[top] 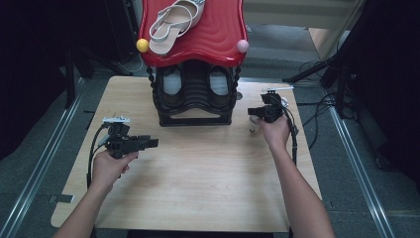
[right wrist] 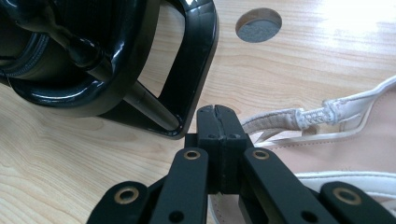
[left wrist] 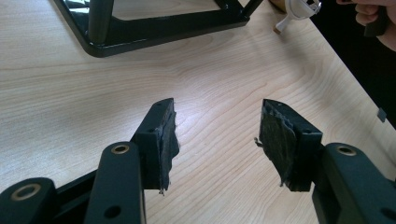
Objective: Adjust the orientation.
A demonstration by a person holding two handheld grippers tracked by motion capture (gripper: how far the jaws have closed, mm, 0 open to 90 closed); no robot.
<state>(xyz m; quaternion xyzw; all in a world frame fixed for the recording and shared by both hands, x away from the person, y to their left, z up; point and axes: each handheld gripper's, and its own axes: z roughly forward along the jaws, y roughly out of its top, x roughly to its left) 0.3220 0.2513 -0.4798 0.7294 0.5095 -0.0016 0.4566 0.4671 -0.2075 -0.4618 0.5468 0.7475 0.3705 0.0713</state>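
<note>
Right gripper (right wrist: 218,112) pinches sandal strap (right wrist: 280,119), unclear from high view.

No text, label, brand or number can be read anywhere.

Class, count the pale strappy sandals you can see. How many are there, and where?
2. One sandal lies on the red shelf; the second sandal lies on the table beside the right gripper. The black rack below holds other shoes, partly hidden.
</note>
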